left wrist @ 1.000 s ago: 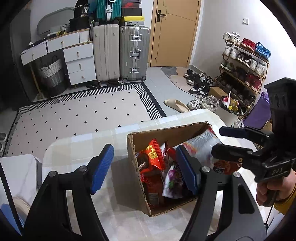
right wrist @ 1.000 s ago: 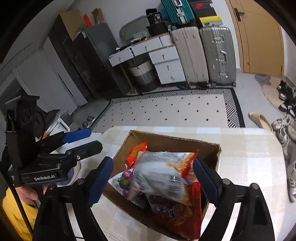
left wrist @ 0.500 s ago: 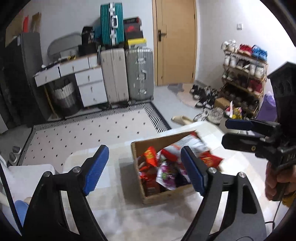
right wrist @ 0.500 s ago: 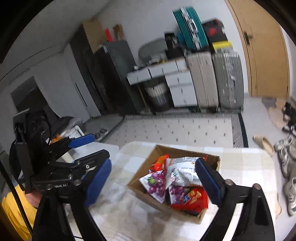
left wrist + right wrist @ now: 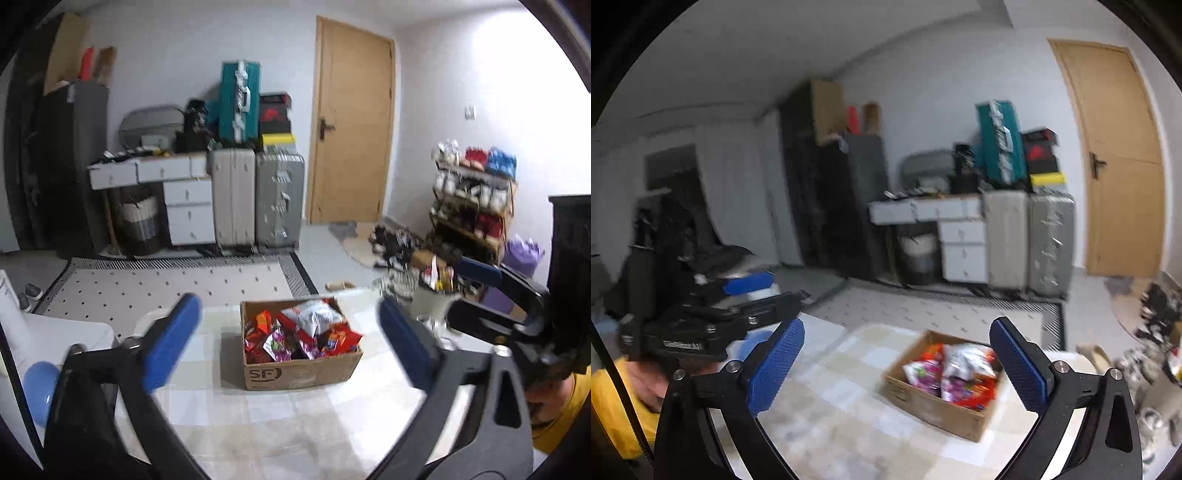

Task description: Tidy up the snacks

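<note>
A brown cardboard box [image 5: 299, 373] [image 5: 934, 406] full of colourful snack packets [image 5: 303, 332] [image 5: 953, 373] sits on the pale checked table [image 5: 295, 424] [image 5: 831, 406]. My left gripper [image 5: 287, 301] hangs well back from the box and above the table. Its blue-padded jaws are opening wide with nothing between them. My right gripper [image 5: 897, 325] also stands back from the box, its jaws opening and empty. Each gripper shows in the other's view: the right gripper [image 5: 476, 295] at the right edge, the left gripper [image 5: 757, 291] at the left, both in a person's hands with yellow sleeves.
A white cup [image 5: 432, 299] with small items stands at the table's far right. Beyond the table lie a dotted rug [image 5: 166, 288], two suitcases [image 5: 258, 199], white drawers [image 5: 188, 206], a wooden door [image 5: 351, 129] and a shoe rack [image 5: 472, 206]. A white chair [image 5: 55, 332] stands to the left.
Both grippers have drawn back and up from the box, which now looks smaller and farther off. Both pairs of jaws have widened. The packets lie inside the box.
</note>
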A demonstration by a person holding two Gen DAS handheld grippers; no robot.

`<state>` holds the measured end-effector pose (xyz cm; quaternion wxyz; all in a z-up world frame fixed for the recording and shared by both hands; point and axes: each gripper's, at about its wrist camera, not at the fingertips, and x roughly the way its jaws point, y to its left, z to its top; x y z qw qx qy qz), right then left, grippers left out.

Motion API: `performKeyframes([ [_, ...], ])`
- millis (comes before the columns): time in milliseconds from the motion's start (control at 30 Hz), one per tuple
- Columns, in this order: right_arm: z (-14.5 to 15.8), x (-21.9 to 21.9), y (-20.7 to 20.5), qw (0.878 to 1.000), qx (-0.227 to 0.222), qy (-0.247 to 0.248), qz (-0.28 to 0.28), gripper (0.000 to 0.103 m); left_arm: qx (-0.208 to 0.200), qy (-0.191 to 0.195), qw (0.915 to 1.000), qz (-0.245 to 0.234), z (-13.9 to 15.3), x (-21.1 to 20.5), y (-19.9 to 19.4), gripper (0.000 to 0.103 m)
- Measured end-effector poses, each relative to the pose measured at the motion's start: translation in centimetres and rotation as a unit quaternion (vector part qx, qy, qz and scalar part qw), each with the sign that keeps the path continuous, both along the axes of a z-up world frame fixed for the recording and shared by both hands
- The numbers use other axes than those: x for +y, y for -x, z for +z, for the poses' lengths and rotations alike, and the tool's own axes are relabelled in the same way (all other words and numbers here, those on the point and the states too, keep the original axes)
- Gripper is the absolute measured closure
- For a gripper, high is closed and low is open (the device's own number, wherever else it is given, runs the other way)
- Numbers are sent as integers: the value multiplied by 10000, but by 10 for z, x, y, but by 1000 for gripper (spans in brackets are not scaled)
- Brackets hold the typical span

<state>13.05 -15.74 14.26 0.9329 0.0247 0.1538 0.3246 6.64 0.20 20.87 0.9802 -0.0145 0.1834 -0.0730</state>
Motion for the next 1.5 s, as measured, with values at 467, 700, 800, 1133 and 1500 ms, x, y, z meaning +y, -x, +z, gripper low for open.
performKeyframes([
  [467,-5,5,128,9908,-1280,208,-380,1,-1002,87,9937,491,15,20,200,1],
  [700,-38,-1,143,9925,-1092,69,-543,1,-997,217,9920,740,-21,41,233,1],
  [800,-60,-5,140,9908,-1052,147,-841,1,-868,117,9923,870,-44,44,224,1],
  [1133,-162,-27,98,9886,-288,144,-1469,1,-160,-3,9935,1123,-151,42,145,1],
  [1500,-225,-25,71,9796,-256,376,-1956,1,319,-149,9936,1078,-263,31,46,1],
])
